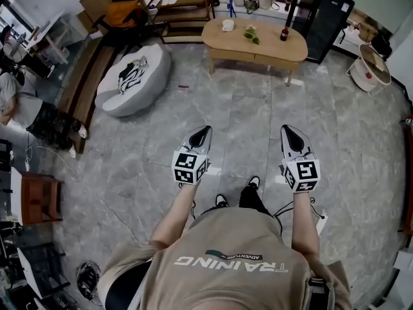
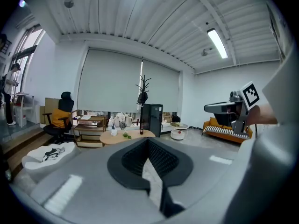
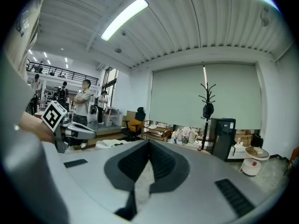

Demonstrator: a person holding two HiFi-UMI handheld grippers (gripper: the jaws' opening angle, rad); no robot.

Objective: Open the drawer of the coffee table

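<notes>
Practically nothing of the task is done yet. The coffee table [image 1: 255, 42] stands at the far side of the grey tiled floor [image 1: 245, 128], well apart from the person, with a white cup [image 1: 227, 25], a small plant [image 1: 250, 35] and a dark bottle [image 1: 284, 33] on its oval wooden top. Its drawer [image 1: 235, 54] appears to sit flush in the front apron, so I judge it shut; any handle is too small to make out. A white floor cushion [image 1: 132, 76] lies to the left of the table.

Both tools are held out in front of the body over bare floor, near neither table nor drawer. The left gripper [image 1: 201, 134] has its jaws together with nothing between them, as its own view [image 2: 148, 143] shows, and the right gripper [image 1: 288, 132] is likewise closed and empty [image 3: 149, 146].

What is left is everything: walk up to the table, bring a gripper down to the drawer front, part the jaws, take hold, and pull it out
</notes>
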